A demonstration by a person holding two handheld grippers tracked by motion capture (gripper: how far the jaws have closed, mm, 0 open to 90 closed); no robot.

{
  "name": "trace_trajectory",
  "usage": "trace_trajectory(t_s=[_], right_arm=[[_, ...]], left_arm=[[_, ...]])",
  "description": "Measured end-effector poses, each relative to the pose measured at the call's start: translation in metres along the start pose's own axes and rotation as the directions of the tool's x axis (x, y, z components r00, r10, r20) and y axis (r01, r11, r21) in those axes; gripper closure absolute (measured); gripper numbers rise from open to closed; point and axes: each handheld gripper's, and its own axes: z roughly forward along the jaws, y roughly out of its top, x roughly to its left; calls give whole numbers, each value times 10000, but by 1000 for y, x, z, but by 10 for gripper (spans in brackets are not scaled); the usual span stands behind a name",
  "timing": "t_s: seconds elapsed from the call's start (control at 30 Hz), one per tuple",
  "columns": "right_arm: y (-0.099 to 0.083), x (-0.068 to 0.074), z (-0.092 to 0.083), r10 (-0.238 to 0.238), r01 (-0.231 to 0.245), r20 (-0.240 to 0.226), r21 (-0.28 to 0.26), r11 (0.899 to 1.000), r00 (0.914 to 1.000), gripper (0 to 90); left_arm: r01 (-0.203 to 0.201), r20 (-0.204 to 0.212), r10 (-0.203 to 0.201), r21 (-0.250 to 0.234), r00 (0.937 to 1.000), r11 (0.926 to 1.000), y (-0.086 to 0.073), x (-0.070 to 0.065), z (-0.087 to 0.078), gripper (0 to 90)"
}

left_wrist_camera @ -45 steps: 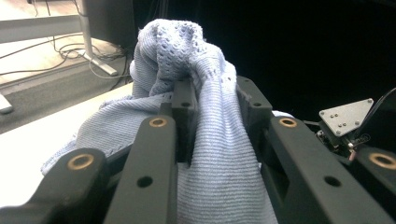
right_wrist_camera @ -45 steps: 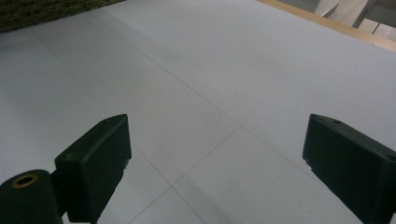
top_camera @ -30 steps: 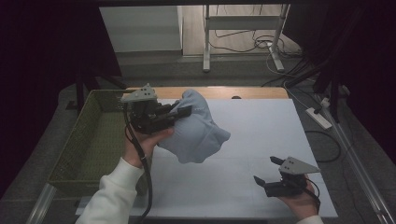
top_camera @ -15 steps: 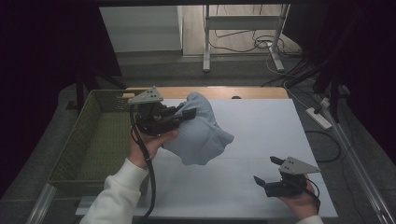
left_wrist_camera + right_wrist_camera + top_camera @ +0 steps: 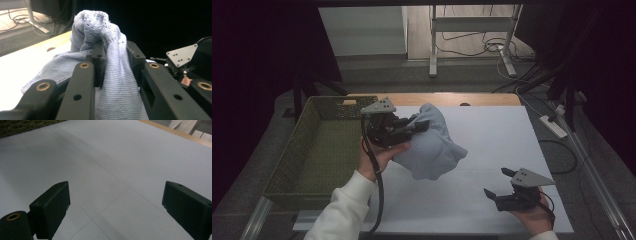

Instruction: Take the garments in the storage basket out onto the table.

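Observation:
A light blue knitted cloth (image 5: pixel 432 150) hangs bunched above the white table top (image 5: pixel 492 135), just right of the basket. My left gripper (image 5: pixel 421 125) is shut on its upper fold, and the rest sags below and to the right. In the left gripper view the cloth (image 5: pixel 112 82) is squeezed between the two black jaws of the left gripper (image 5: pixel 115 48) and bulges above them. My right gripper (image 5: pixel 498 182) rests low near the table's front right, open with nothing in it. In the right gripper view the right gripper (image 5: pixel 115 195) has wide-apart jaws over bare white surface.
A green woven basket (image 5: pixel 312 150) stands at the table's left side, right beside the left hand. A wooden strip (image 5: pixel 472 98) runs along the table's far edge. Cables and a metal stand lie on the floor beyond. A power strip (image 5: pixel 554 126) lies right of the table.
The left gripper has carried the cloth a little to the right and slightly lower, away from the basket. The right gripper has stayed where it was.

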Motion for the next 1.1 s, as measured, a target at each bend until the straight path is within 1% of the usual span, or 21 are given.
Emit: trace_trajectory(t_s=[0.27, 0.37, 0.57, 0.63, 0.87, 1.03, 1.1], right_arm=[[0, 0, 1, -34, 34, 13, -1, 10000, 10000, 82], [0, 0, 0, -30, 30, 32, 4, 10000, 10000, 82], [0, 0, 0, -22, 22, 23, -25, 10000, 10000, 82], [0, 0, 0, -15, 15, 34, -18, 10000, 10000, 82], [0, 0, 1, -23, 23, 30, 24, 10000, 10000, 82], [-1, 0, 0, -15, 15, 49, 39, 10000, 10000, 82], [-1, 0, 1, -26, 26, 36, 22, 10000, 10000, 82]], left_arm=[[65, 21, -66, 176, 10000, 9998, -5, 1, 9, 726], [8, 115, -12, 285, 9999, 9996, -6, 0, 15, 726], [35, 234, -47, 498, 9997, 9988, -9, 0, 23, 725], [90, 298, -109, 628, 9995, 9980, -11, 2, 26, 725], [293, 350, -323, 832, 9989, 9961, -21, 7, 35, 725], [227, 342, -259, 921, 9991, 9955, -27, 10, 41, 725], [274, 331, -306, 944, 9990, 9952, -30, 11, 44, 724]])
